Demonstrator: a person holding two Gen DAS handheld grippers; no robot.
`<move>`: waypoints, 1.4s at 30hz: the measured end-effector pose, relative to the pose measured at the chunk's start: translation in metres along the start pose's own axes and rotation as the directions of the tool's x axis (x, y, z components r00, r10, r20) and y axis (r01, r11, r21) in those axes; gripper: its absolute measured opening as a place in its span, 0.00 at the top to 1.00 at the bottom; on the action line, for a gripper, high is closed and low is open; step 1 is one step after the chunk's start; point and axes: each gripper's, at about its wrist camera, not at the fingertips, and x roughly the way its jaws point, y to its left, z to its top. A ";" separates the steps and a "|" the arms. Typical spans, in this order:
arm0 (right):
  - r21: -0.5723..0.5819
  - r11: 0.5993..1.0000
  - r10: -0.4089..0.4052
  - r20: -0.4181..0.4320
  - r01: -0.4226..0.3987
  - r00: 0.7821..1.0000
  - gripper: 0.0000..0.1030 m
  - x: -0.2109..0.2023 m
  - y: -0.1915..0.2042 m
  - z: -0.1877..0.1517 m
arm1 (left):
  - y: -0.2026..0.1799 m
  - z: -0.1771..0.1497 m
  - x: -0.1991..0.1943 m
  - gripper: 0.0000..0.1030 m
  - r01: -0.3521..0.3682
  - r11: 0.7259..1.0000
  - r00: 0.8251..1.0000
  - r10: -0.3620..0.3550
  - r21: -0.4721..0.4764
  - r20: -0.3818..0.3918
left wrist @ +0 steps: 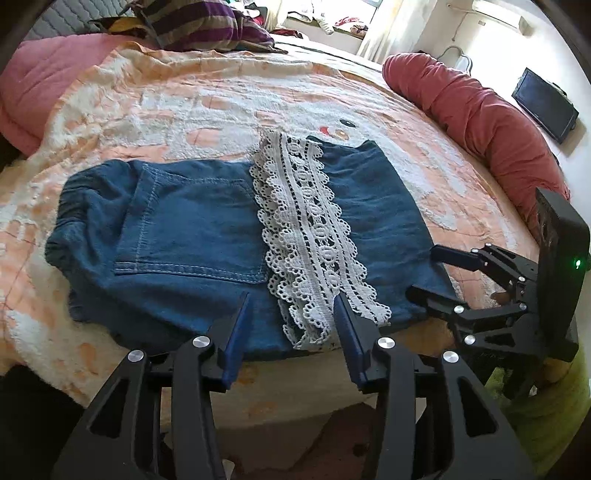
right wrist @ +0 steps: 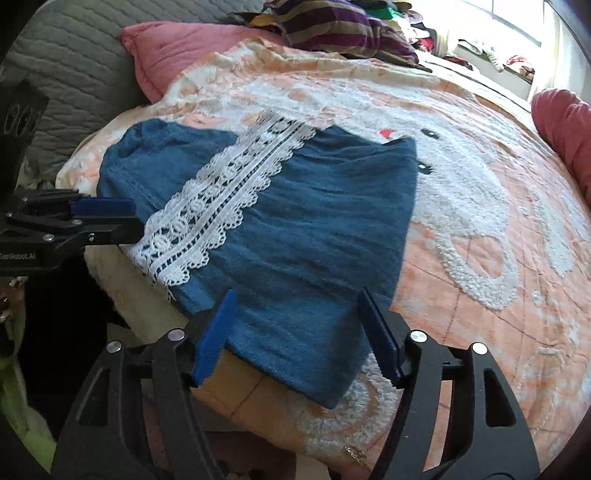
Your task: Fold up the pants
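Blue denim pants [left wrist: 192, 221] with a white lace band [left wrist: 314, 240] lie folded flat near the front edge of the bed. My left gripper [left wrist: 291, 301] hovers open over their near hem, one finger by the lace end and nothing pinched. In the right wrist view the pants [right wrist: 314, 221] and the lace band [right wrist: 221, 192] spread ahead. My right gripper [right wrist: 297, 295] stands open with the near denim corner lying between its fingers, pads apart from the cloth. The right gripper [left wrist: 424, 271] also shows at the pants' right edge, and the left gripper [right wrist: 135, 216] at the lace end.
The pants rest on a peach and white bedspread [left wrist: 184, 110]. A red rolled blanket [left wrist: 480, 122] lies along the right side, with a pink pillow [left wrist: 37, 85] and striped clothes [left wrist: 207, 26] at the back. A dark screen [left wrist: 543, 107] stands beyond. The bed edge runs just under both grippers.
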 end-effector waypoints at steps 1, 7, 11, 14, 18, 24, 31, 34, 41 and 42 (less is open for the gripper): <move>0.010 1.000 -0.005 0.009 0.005 1.000 0.35 -0.003 -0.002 0.001 | 0.001 0.000 -0.003 0.57 -0.006 1.000 1.000 0.006 0.000 0.005; 0.059 0.998 -0.023 0.052 0.020 0.998 0.24 -0.017 -0.011 0.002 | 0.003 0.002 -0.019 0.32 -0.042 0.999 0.998 0.042 -0.003 0.036; 0.086 0.996 -0.041 0.085 0.034 0.996 0.18 -0.026 -0.016 0.005 | 0.006 0.002 -0.031 0.32 -0.076 0.997 0.995 0.076 0.003 0.064; 0.100 0.994 -0.057 0.118 0.045 0.991 0.13 -0.035 -0.019 0.008 | 0.009 0.004 -0.036 0.29 -0.097 0.995 0.992 0.096 0.006 0.078; 0.104 0.993 -0.069 0.147 0.054 0.987 0.10 -0.043 -0.018 0.013 | 0.014 0.004 -0.043 0.11 -0.129 0.992 0.987 0.128 0.004 0.099; 0.114 0.993 -0.060 0.183 0.039 0.981 0.09 -0.052 -0.017 0.026 | 0.023 0.004 -0.050 0.09 -0.151 0.989 0.982 0.149 0.002 0.114; 0.070 0.997 0.002 0.212 -0.017 0.977 0.09 -0.054 0.004 0.058 | 0.038 0.003 -0.051 0.09 -0.173 0.985 0.978 0.174 -0.018 0.115; 0.029 0.998 0.042 0.212 -0.049 0.976 0.09 -0.050 0.019 0.077 | 0.046 0.002 -0.051 0.09 -0.181 0.983 0.976 0.184 -0.035 0.115; -0.053 0.993 0.112 0.161 -0.104 0.981 0.09 -0.018 0.054 0.110 | 0.070 -0.001 -0.045 0.09 -0.201 0.975 0.972 0.210 -0.090 0.103; -0.064 0.991 0.126 0.147 -0.118 0.981 0.09 -0.011 0.060 0.116 | 0.074 -0.001 -0.043 0.09 -0.199 0.975 0.973 0.208 -0.102 0.098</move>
